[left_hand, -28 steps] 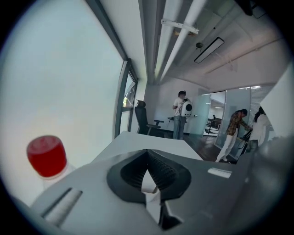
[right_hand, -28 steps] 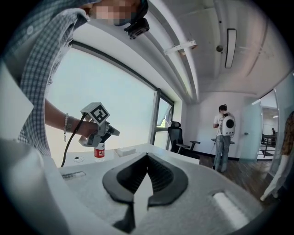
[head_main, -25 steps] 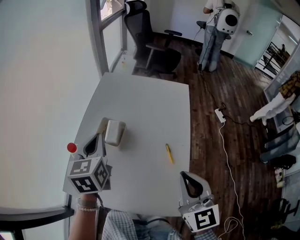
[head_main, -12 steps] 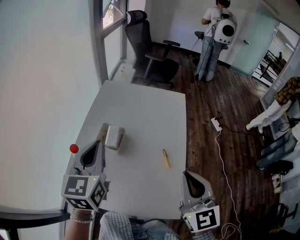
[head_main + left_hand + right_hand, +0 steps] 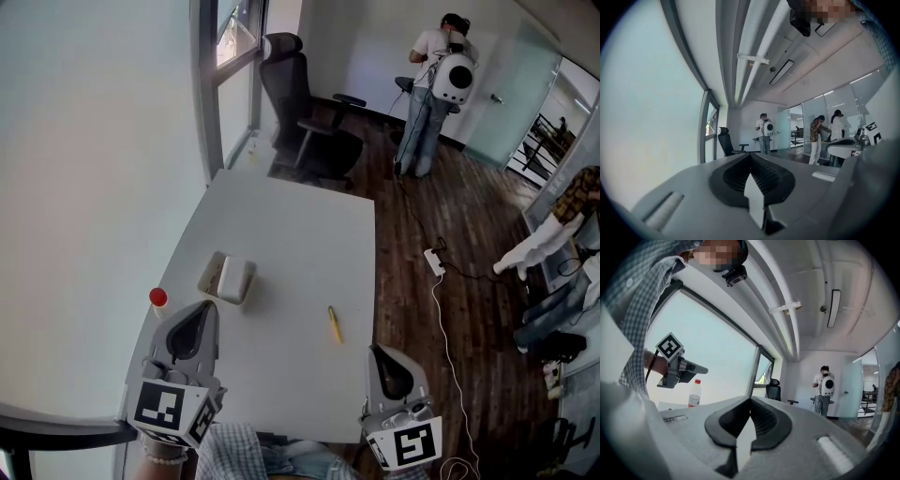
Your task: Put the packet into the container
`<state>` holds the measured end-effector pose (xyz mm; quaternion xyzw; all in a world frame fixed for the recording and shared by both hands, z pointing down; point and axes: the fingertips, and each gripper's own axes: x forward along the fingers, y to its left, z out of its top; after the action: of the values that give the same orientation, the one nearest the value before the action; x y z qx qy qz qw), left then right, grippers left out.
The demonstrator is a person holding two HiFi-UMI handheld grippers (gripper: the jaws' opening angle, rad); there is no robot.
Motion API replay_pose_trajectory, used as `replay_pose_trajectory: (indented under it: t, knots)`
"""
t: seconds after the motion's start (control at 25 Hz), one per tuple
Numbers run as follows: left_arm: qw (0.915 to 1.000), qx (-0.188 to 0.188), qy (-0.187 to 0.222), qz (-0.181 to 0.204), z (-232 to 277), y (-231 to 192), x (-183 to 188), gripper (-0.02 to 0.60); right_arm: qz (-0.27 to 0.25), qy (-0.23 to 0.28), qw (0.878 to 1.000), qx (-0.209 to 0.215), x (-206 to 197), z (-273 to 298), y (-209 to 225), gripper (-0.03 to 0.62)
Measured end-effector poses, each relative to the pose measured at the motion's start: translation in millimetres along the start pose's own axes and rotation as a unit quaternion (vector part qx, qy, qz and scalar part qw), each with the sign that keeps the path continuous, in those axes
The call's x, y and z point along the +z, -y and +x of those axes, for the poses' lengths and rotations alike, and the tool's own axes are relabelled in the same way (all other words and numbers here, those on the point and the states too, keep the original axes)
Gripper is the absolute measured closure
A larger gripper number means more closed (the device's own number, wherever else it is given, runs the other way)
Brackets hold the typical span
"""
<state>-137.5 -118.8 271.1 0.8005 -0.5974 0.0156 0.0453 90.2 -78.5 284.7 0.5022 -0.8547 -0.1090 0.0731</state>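
The left gripper [image 5: 199, 319] and right gripper [image 5: 380, 358] hover over the tabletop's [image 5: 300, 225] near edge, jaws together on nothing. The packet [image 5: 236, 277] lies in the container [image 5: 210, 276], just beyond the left gripper.

The grey left gripper [image 5: 751, 157] fills the lower frame, its dark ribbed fingers [image 5: 771, 176] pressed together with nothing between them. Beyond, left of centre, a black high-backed office chair [image 5: 725, 140] stands beside a tall window [image 5: 708, 133]. At centre a person [image 5: 761, 138] carries a round white backpack [image 5: 768, 127]. Two more people [image 5: 816, 140] stand at the right.
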Motion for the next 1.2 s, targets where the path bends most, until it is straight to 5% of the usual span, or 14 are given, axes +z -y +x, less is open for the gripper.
replay_pose_trajectory:
  t: [1.2]
  knots:
    - [0.9996,-0.027,0.004,0.003,-19.6,17.8,-3.6,0.578,-0.004,0.014,0.999,0.043,20.4,8.9,-31.6,0.595]
